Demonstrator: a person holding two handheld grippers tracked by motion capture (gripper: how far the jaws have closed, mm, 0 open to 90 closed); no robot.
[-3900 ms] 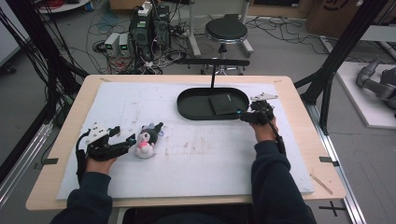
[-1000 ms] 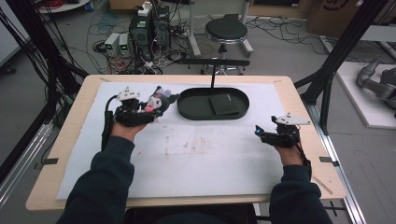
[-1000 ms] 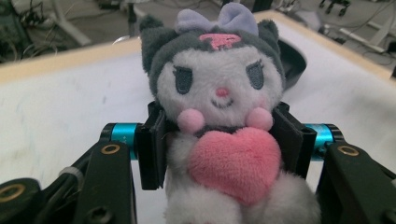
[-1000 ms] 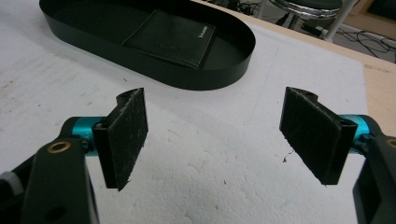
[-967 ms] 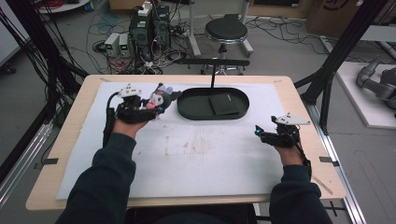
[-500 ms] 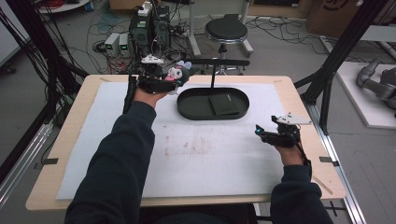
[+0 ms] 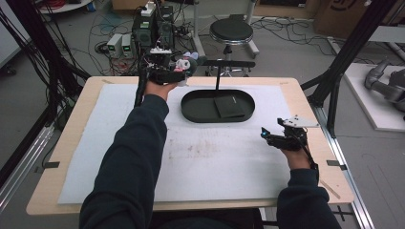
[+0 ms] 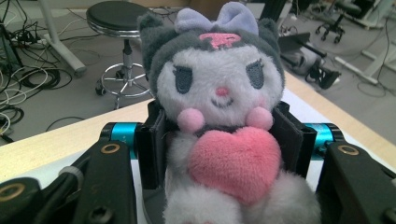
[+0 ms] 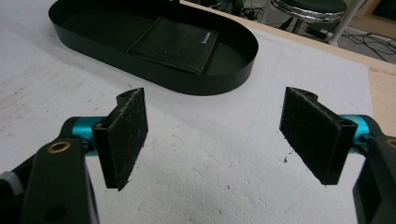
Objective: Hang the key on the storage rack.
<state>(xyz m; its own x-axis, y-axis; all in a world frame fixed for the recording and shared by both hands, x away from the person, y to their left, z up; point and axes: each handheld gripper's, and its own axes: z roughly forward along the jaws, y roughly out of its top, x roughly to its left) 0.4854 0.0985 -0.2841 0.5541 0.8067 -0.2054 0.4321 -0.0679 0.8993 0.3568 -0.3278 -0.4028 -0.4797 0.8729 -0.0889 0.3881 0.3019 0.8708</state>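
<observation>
Left hand-held gripper (image 8: 219, 140) clamps plush toy (image 8: 219, 116); toy's feet cut off.

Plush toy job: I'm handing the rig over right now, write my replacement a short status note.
Left gripper: shut on the plush toy, held in the air near the far table edge, beside the tray's left end.
Right gripper: open, holding nothing, low over the white mat at the right.
Done: toy picked up; a black wallet lies in the tray.
Left: probably set the toy in the tray and release.
</observation>
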